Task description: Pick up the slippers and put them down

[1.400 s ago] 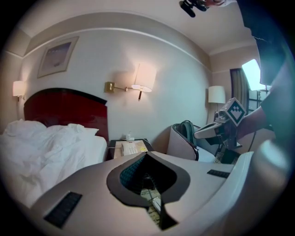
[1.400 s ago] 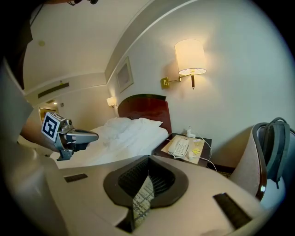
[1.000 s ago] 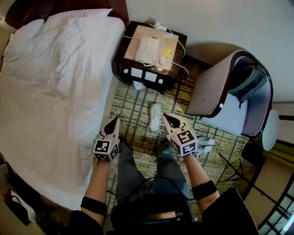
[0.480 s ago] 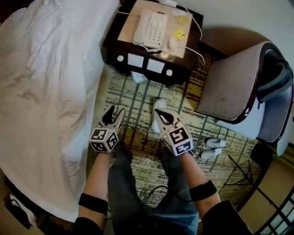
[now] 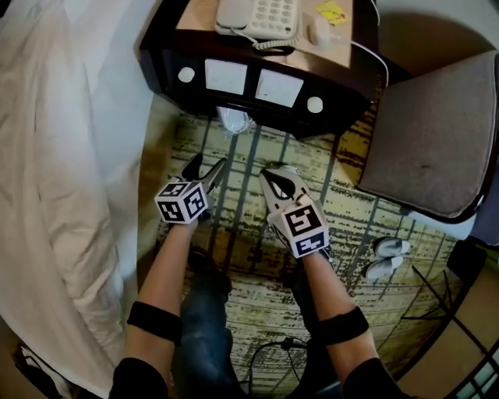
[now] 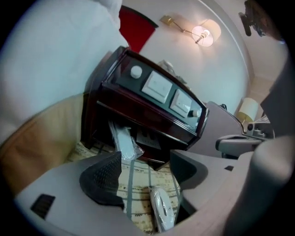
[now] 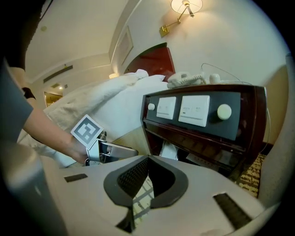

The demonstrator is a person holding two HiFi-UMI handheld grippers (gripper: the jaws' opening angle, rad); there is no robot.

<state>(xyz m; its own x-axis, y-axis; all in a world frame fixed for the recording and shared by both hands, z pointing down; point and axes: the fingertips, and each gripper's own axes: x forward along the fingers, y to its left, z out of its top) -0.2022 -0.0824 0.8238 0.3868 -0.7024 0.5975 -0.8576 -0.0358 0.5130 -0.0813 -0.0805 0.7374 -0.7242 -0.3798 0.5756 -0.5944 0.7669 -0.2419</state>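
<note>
Patterned carpet (image 5: pixel 351 226) is seen from the head view between a white bed (image 5: pixel 62 156) on the left and a chair (image 5: pixel 437 132) on the right. A dark nightstand (image 5: pixel 249 93) at the top carries a phone (image 5: pixel 261 15). Both grippers are held low over the carpet, just in front of the nightstand.

The left gripper (image 5: pixel 207 167) has its jaws apart, having just been opening, and nothing is pressed between them. Its own view shows what the head view largely hides under the right gripper (image 5: pixel 269 179): a wrapped slipper (image 6: pixel 162 209) lying flat on the carpet, framed between the parted jaws and clear of them.

The right gripper's jaws are closed together on nothing, as is made plain in its own view.

A second slipper (image 5: pixel 234 119), also wrapped, is propped in the open space under the nightstand and is visible in all three views. A white pair of shoes (image 5: pixel 388 257) by the chair is shown only in the head view, and a lit wall lamp (image 6: pixel 205 33) only in the gripper views.
</note>
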